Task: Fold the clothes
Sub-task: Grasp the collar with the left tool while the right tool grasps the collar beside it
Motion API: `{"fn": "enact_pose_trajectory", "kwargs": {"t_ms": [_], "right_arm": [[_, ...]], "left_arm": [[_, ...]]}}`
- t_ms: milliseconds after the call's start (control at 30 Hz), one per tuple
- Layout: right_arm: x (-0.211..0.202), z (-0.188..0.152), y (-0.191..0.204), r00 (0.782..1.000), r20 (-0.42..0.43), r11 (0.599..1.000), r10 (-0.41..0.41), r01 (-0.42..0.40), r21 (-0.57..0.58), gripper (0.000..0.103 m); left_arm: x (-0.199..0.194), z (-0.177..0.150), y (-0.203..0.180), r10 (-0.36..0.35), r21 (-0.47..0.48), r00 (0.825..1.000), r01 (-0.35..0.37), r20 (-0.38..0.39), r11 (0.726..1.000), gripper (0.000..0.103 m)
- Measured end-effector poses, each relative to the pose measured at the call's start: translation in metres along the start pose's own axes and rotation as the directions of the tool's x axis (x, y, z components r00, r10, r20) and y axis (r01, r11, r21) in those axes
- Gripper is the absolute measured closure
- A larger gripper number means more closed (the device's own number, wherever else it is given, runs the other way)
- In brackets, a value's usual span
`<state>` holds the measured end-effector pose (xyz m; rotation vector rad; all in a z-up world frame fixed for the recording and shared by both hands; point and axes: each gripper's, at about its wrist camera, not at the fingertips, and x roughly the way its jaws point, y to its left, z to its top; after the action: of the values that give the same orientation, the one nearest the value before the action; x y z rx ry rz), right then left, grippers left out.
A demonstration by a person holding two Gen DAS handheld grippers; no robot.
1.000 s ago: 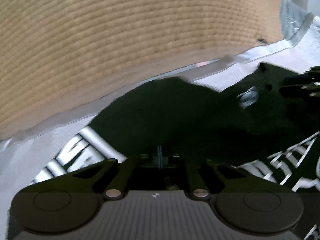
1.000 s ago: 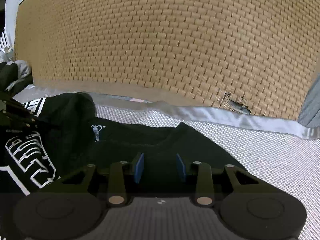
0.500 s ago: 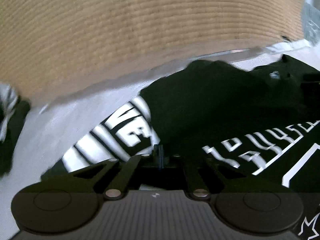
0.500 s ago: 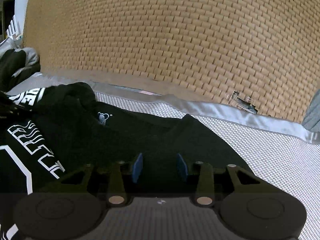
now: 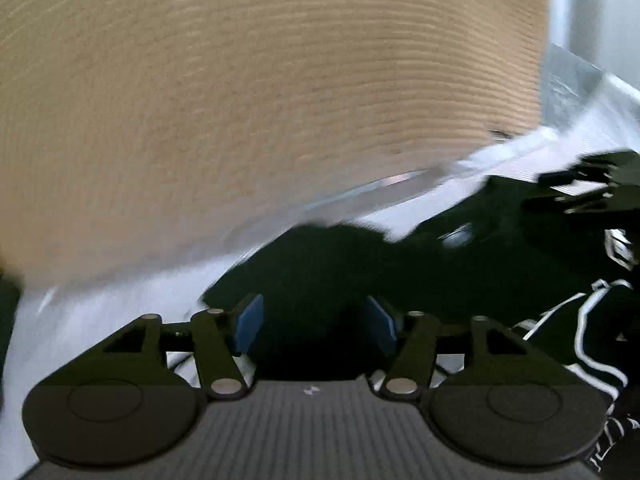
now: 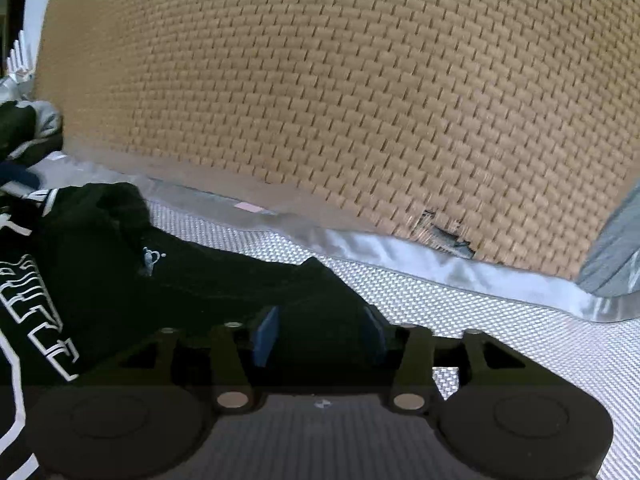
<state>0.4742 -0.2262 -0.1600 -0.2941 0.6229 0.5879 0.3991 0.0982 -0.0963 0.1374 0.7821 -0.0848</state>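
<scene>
Fabric is what you have under both grippers: a black garment [image 6: 192, 292] with white block lettering lies spread on the white woven surface [image 6: 500, 320], just in front of the tan woven wall [image 6: 320, 100]. From your right wrist camera you see its dark body running from the left edge to a point near the middle, with outlined white letters on the left part and a small white emblem [image 6: 151, 259] higher up near a bunched fold. Your right gripper [image 6: 318, 338] has just been opening; its blue pads [image 6: 267, 336] stand apart with the black cloth between them, and you cannot tell from this view whether they press on it. Your left gripper [image 5: 314, 328] has also just been opening, and its blue pads [image 5: 249, 322] now stand clearly apart over the dark cloth without closing on it. The left view is blurred, but you can make out white stripe lines on the garment [image 5: 440, 276] at the right side and the right gripper [image 5: 588, 188] beyond it, near the silver border [image 6: 440, 268] of the surface.
</scene>
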Motion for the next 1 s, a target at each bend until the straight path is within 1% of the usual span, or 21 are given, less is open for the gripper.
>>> {"fn": "enact_pose_trajectory", "kwargs": {"t_ms": [100, 167, 267, 300, 400, 433, 500, 567, 600, 633, 733, 800, 900, 933, 1000], "right_arm": [[0.005, 0.0, -0.004, 1.0, -0.024, 1.0, -0.002, 0.002, 0.001, 0.048], [0.009, 0.0, -0.006, 0.999, -0.042, 1.0, 0.007, -0.006, 0.005, 0.048], [0.012, 0.0, -0.013, 0.998, -0.051, 0.999, 0.028, -0.026, 0.036, 0.045], [0.012, -0.001, -0.015, 0.998, -0.053, 0.999, 0.024, -0.022, 0.041, 0.044], [0.013, 0.002, -0.02, 0.997, -0.07, 0.998, 0.03, -0.026, 0.056, 0.044], [0.013, 0.004, -0.021, 0.997, -0.077, 0.998, 0.025, -0.021, 0.053, 0.044], [0.011, 0.009, -0.018, 0.993, -0.116, 1.0, 0.007, -0.006, 0.009, 0.044], [0.007, 0.012, -0.017, 0.991, -0.131, 0.998, 0.006, -0.014, -0.062, 0.041], [0.008, 0.012, -0.016, 0.991, -0.134, 0.994, -0.009, -0.005, -0.108, 0.038], [0.008, 0.013, -0.016, 0.99, -0.136, 0.988, -0.024, 0.003, -0.152, 0.037], [0.018, 0.011, -0.024, 0.99, -0.136, 0.985, -0.032, 0.008, -0.173, 0.037], [0.022, 0.01, -0.035, 0.993, -0.116, 0.995, 0.029, -0.04, -0.092, 0.037], [0.03, 0.011, -0.047, 0.989, -0.114, 0.995, 0.099, -0.097, 0.017, 0.035], [0.031, 0.011, -0.047, 0.985, -0.116, 0.992, 0.126, -0.124, 0.027, 0.034], [0.034, 0.013, -0.045, 0.974, -0.123, 0.982, 0.188, -0.189, 0.008, 0.033]], "left_arm": [[0.021, 0.022, -0.009, -0.025, 0.126, 1.0, 0.024, 0.011, 0.992, 0.039], [0.04, 0.032, -0.008, -0.065, 0.161, 0.998, 0.067, -0.016, 0.985, 0.035], [0.061, 0.035, -0.007, -0.119, 0.201, 0.991, 0.128, -0.055, 0.971, 0.035], [0.065, 0.034, -0.005, -0.135, 0.208, 0.989, 0.146, -0.063, 0.967, 0.035], [0.076, 0.031, 0.004, -0.164, 0.176, 0.984, 0.174, -0.072, 0.969, 0.025], [0.077, 0.03, 0.007, -0.178, 0.163, 0.981, 0.188, -0.073, 0.969, 0.024], [0.079, 0.028, 0.013, -0.21, 0.144, 0.974, 0.22, -0.082, 0.965, 0.024], [0.08, 0.025, 0.015, -0.221, 0.144, 0.972, 0.231, -0.085, 0.962, 0.022], [0.08, 0.024, 0.014, -0.227, 0.149, 0.97, 0.238, -0.088, 0.96, 0.021], [0.081, 0.023, 0.014, -0.23, 0.161, 0.969, 0.242, -0.093, 0.957, 0.02], [0.085, 0.019, 0.009, -0.229, 0.191, 0.968, 0.244, -0.099, 0.951, 0.017], [0.087, 0.018, 0.008, -0.23, 0.199, 0.968, 0.247, -0.103, 0.948, 0.017], [0.089, 0.018, 0.009, -0.24, 0.192, 0.965, 0.257, -0.104, 0.947, 0.018], [0.089, 0.018, 0.01, -0.246, 0.189, 0.964, 0.262, -0.104, 0.946, 0.02], [0.087, 0.017, 0.013, -0.257, 0.177, 0.961, 0.272, -0.104, 0.946, 0.024]]}}
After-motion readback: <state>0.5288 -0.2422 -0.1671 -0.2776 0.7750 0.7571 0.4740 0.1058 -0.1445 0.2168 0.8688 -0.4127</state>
